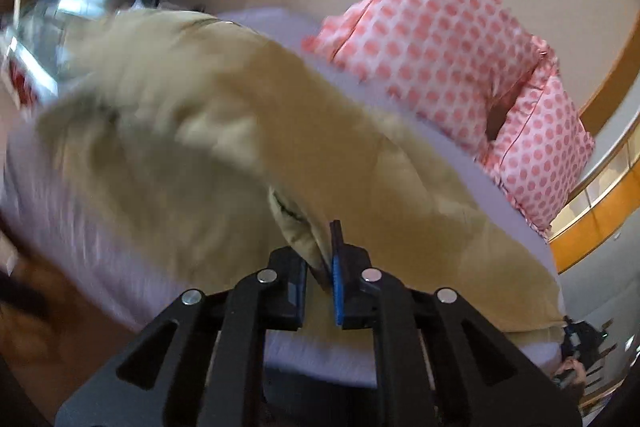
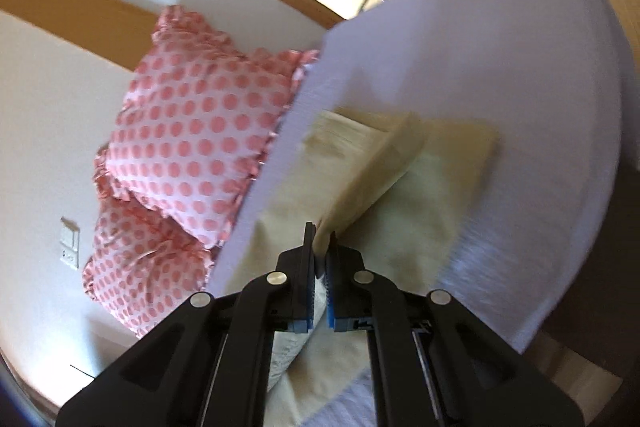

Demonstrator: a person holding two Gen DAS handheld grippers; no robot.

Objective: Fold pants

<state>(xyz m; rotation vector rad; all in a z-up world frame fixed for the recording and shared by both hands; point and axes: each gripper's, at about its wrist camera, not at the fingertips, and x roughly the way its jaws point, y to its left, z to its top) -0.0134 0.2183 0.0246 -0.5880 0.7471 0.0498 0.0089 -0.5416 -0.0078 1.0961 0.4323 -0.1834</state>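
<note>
Pale walls and wood trim frame a bed (image 2: 520,47) with a lilac sheet, two pink dotted pillows (image 1: 440,39) propped at its head edge. Beige pants (image 1: 224,131) lie across the bed, one end lifted. Left gripper (image 1: 320,251) is pinched tight on a bunched, seamed edge of the cloth, which drapes away from it in a blurred sweep. Right gripper (image 2: 320,247) is likewise clamped on a raised flap of the pants (image 2: 400,163), the rest lying flat on the sheet toward the bed's far edge. Holding two points of the same end probably keeps the cloth taut and level, so it can be carried over the flat part and laid down square. Blur makes it unclear which end of the pants is held.
</note>
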